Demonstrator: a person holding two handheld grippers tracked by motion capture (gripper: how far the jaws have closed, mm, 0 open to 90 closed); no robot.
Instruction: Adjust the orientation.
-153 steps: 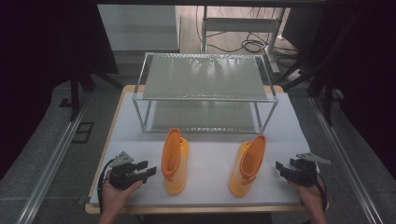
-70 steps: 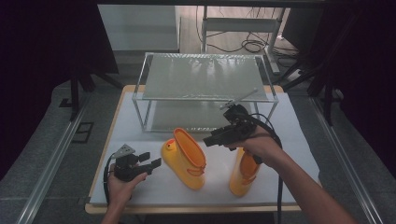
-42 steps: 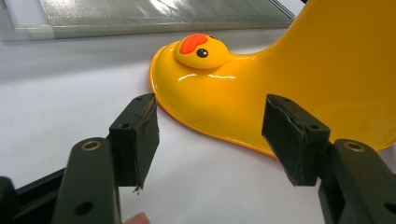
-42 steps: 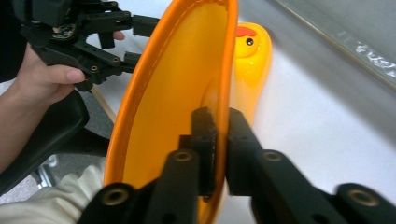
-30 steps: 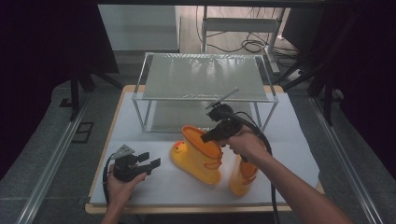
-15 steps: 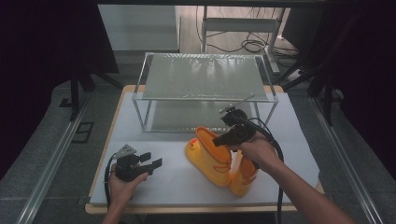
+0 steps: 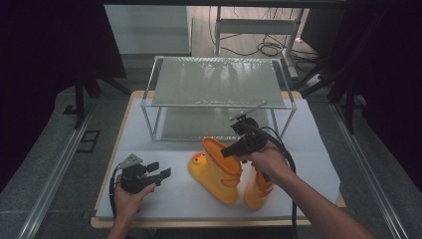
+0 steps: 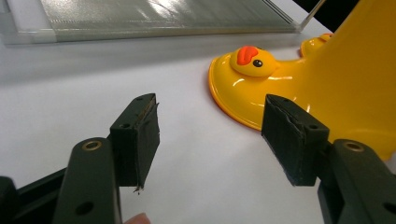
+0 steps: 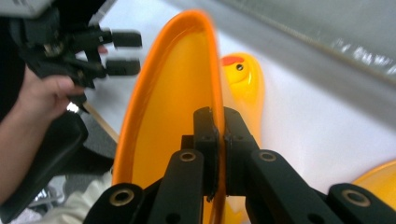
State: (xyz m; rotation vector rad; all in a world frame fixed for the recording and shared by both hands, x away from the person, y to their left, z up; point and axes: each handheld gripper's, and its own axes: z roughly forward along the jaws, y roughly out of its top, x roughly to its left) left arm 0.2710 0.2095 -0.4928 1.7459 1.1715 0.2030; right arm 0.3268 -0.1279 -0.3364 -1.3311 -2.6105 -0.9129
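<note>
At the table's middle, lines from the tongs outward:

Right tongs (image 7: 238,148): clamped on the thin back rim of the upright yellow boot (image 7: 217,170), one jaw inside the shaft and one outside, as the right gripper view shows (image 9: 216,140).

Held boot: stands just right of the table's centre, sole on the white table (image 7: 164,199), its duck-face toe (image 7: 198,160) pointing left; orange rim around the opening.

Second boot (image 7: 259,185): touching or just beside the held boot on its right, partly hidden under the person's right hand (image 7: 268,158); whether they touch I cannot tell.

Left tongs (image 7: 158,170): jaws wide apart with nothing between them, low over the near left part of the table, pointing right toward the duck toe; in the left gripper view (image 8: 210,135) the toe (image 8: 247,58) lies just beyond the jaw tips.

Left hand (image 7: 128,193): wraps the gripper body near the table's near edge.

Wire shelf rack (image 7: 217,82): stands on the far half of the table, behind both boots, with two mesh levels.
</note>
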